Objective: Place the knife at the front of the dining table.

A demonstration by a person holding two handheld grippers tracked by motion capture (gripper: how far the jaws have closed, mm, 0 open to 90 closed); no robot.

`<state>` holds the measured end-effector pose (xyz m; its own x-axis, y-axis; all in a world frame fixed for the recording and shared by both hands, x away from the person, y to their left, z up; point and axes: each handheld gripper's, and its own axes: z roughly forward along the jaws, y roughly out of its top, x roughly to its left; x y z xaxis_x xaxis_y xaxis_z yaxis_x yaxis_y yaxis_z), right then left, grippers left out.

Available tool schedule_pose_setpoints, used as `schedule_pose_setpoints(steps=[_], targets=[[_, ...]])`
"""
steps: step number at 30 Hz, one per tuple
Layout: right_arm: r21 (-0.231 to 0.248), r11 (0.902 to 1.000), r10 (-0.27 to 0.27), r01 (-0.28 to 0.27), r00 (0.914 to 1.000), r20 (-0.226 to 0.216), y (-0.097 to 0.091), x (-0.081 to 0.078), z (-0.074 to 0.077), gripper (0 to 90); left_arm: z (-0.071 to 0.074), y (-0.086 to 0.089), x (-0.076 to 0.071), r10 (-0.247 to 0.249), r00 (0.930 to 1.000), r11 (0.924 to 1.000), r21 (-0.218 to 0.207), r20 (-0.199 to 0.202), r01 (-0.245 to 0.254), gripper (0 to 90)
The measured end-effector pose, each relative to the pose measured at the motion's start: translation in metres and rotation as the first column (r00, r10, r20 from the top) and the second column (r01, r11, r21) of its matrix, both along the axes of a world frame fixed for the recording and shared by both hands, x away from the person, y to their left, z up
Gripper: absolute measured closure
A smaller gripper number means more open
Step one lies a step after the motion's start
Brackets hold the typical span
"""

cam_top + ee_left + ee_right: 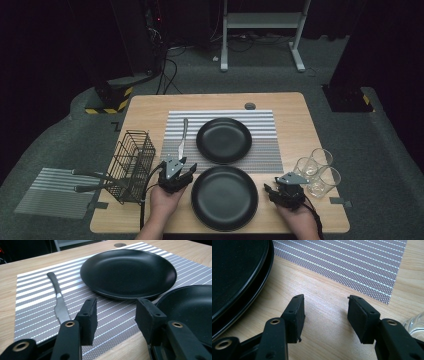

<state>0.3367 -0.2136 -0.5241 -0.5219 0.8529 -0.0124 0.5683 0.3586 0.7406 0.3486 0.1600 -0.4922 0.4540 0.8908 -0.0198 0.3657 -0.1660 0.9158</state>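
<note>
Meanwhile, the left gripper [183,171] hangs open and empty just beside the near black plate [224,198], the knife [183,137] lying free on the striped placemat [265,159] beyond it. Right of that plate, the right gripper [274,191] gapes empty too; a careless swing could topple the glasses [317,171]. Wooden worktop [300,125], dark room, grey floor.

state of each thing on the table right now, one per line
left claw: open, nothing between its jaws
right claw: open, over bare wood
knife: lying flat on the striped placemat
far plate: empty, on the placemat
near plate: empty
glasses: upright, empty
wire basket: upright
</note>
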Motion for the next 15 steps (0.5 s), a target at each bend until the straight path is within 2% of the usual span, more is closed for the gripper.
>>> schedule_pose_setpoints(steps=[2,5,6,10,13,15], targets=[[0.001,1.0,0.0,0.0,1.0,-0.001,0.0,0.0,0.0,47.3,0.001,-0.001,0.002,-0.013,0.9998,0.9999,-0.004,-0.018,0.013,51.7],[0.001,1.0,0.0,0.0,1.0,-0.001,0.0,0.0,0.0,47.0,0.002,-0.002,0.002,-0.012,0.9992,0.9987,-0.05,-0.039,0.01,50.3],[0.001,1.0,-0.001,0.001,1.0,-0.002,0.0,0.0,0.0,47.0,0.004,0.0,0.002,-0.026,0.9994,0.9993,-0.026,-0.024,0.025,50.6],[-0.001,1.0,0.002,-0.002,1.0,0.003,0.0,0.0,0.0,46.8,0.01,0.003,0.0,-0.028,0.9996,0.9989,-0.038,-0.009,0.028,50.6],[-0.002,1.0,0.002,-0.002,1.0,0.003,-0.001,0.0,0.0,46.8,0.017,0.005,-0.002,-0.019,0.9998,0.9978,-0.064,-0.008,0.019,49.9],[-0.002,1.0,0.002,-0.002,1.0,0.003,-0.001,0.0,0.0,46.8,0.021,0.005,-0.003,-0.021,0.9998,0.9978,-0.063,0.003,0.021,48.3]])
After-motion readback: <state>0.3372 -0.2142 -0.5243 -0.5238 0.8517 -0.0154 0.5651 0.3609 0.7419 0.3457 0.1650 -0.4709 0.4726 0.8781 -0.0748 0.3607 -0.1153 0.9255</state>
